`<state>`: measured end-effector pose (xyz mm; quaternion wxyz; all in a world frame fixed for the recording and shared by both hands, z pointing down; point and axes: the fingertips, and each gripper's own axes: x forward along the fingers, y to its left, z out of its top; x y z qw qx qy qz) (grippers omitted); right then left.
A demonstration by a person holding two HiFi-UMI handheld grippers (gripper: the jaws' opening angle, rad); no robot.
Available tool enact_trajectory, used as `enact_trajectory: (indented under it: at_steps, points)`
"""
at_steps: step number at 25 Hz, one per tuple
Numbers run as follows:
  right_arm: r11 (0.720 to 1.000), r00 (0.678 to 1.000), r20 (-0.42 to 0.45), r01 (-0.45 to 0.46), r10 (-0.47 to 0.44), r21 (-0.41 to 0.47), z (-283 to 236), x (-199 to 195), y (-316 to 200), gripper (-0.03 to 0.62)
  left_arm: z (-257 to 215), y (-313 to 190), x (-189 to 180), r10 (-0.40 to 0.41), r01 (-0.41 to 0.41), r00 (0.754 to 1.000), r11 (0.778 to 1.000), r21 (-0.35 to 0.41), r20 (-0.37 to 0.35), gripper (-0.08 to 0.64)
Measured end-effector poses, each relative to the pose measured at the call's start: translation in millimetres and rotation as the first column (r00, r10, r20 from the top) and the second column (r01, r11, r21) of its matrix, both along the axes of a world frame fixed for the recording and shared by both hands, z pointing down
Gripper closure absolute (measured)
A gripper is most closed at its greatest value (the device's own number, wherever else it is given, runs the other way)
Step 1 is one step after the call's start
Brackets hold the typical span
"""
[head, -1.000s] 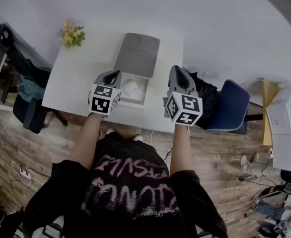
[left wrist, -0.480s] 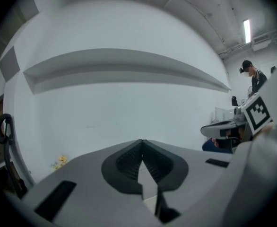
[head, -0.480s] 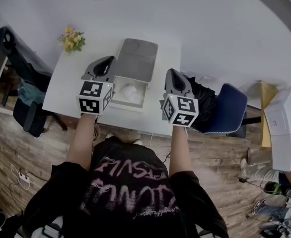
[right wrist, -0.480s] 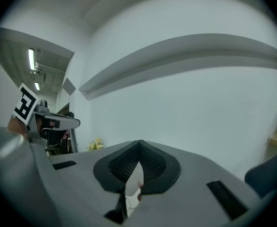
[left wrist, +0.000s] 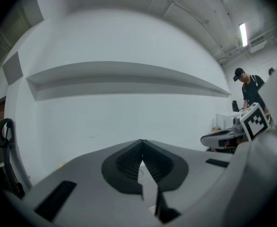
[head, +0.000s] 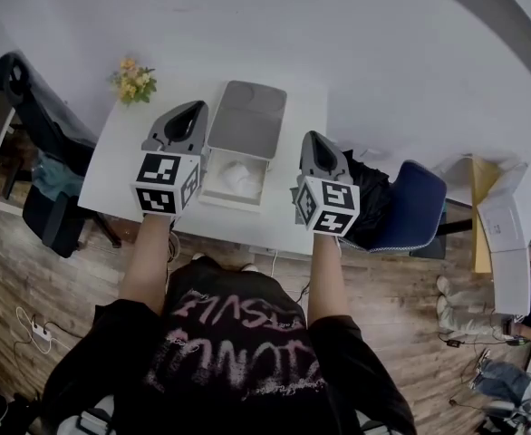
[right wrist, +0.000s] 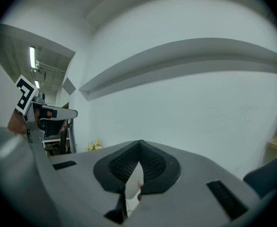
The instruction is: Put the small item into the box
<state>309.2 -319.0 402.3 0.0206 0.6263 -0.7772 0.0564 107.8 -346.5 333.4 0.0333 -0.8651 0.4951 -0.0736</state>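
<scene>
An open box (head: 209, 172) stands on the white table (head: 120, 152), its grey lid (head: 249, 120) folded back toward the wall. A white crumpled thing (head: 240, 179) lies inside the box. My left gripper (head: 189, 114) hovers just left of the box, level with the lid; its jaws are shut (left wrist: 141, 143) with nothing between them. My right gripper (head: 318, 143) hangs right of the box near the table's right end. Its jaws meet at the tips (right wrist: 139, 144), and I see nothing gripped there. Both gripper views face the bare white wall.
A bunch of yellow flowers (head: 131, 80) sits at the table's far left corner. A black chair (head: 30, 107) stands to the left, a blue chair (head: 415, 202) with a black bag (head: 372, 188) to the right. A person (left wrist: 249, 86) stands far off in the left gripper view.
My left gripper has moved left and away from the box's left edge, toward the wall. The right gripper has hardly shifted.
</scene>
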Motion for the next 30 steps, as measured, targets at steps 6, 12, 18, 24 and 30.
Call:
enact_trajectory:
  at_steps: [6,12,18,24,30]
  points:
    - [1.0,0.999,-0.044,0.007,-0.006,0.011,-4.4,-5.5,1.2,0.581,-3.4,2.1,-2.9,0.0,0.0,1.0,1.0,0.011,-0.007,0.557]
    - [1.0,0.999,-0.048,-0.001,0.002,0.016,-6.9,-4.4,2.0,0.581,-1.3,2.5,-4.9,0.002,-0.002,1.0,1.0,0.009,-0.01,0.558]
    - [1.0,0.999,-0.053,-0.012,0.013,0.022,-9.1,-5.5,0.7,0.581,2.3,0.7,-7.4,0.006,-0.006,1.0,1.0,0.0,-0.007,0.558]
    - [0.999,0.998,-0.057,-0.023,0.025,0.027,-10.3,-3.3,1.1,0.581,3.7,-0.5,-9.6,0.006,-0.006,1.0,1.0,-0.002,-0.013,0.558]
    - [0.999,0.998,-0.06,-0.029,0.031,0.034,-12.6,-0.4,2.5,0.581,3.3,0.9,-7.0,0.009,-0.009,1.0,1.0,0.001,-0.015,0.558]
